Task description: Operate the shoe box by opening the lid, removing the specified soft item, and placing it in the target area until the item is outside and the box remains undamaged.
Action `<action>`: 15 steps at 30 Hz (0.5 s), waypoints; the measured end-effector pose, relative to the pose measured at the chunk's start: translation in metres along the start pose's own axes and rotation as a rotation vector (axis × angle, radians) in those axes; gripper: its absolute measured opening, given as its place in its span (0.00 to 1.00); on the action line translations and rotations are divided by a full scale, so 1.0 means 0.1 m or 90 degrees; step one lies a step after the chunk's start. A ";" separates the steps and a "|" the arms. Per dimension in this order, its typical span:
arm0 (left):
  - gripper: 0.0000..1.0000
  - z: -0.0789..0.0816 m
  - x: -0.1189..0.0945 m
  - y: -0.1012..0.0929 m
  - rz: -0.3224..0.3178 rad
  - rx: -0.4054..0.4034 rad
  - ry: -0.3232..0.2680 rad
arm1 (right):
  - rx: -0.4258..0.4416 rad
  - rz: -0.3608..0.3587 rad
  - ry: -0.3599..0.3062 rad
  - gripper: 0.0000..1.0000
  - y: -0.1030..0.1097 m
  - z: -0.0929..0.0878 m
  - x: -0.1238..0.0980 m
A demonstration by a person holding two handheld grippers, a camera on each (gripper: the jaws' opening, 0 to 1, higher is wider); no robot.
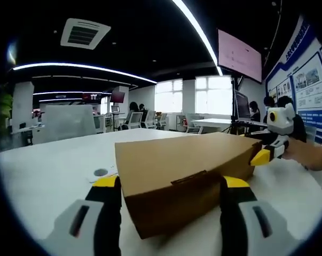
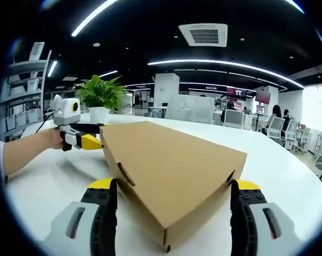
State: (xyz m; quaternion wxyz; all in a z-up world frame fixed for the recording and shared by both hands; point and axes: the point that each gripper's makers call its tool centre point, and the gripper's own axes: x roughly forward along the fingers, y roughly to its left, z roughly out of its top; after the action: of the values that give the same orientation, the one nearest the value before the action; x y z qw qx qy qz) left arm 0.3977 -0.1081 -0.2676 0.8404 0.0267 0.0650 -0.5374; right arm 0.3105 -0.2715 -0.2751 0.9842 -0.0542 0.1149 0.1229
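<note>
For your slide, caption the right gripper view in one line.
Closed cardboard shoe box on a white table, framed by the open right gripper, left gripper at its far corner.

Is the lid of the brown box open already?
No, the shoe box is closed in the right gripper view, its lid lying flat with the tab tucked at the side.

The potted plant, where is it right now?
In the right gripper view the potted plant stands on the white table, upper left, behind the cardboard box.
</note>
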 end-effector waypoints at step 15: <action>0.76 -0.01 -0.07 -0.07 0.015 -0.002 -0.001 | -0.004 0.015 -0.013 0.90 0.02 -0.01 -0.03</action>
State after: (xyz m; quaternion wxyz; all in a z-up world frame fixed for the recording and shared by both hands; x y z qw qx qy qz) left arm 0.3887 -0.1046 -0.2679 0.8466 0.0258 0.0649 -0.5276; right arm 0.3065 -0.2704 -0.2754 0.9837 -0.0544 0.1051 0.1351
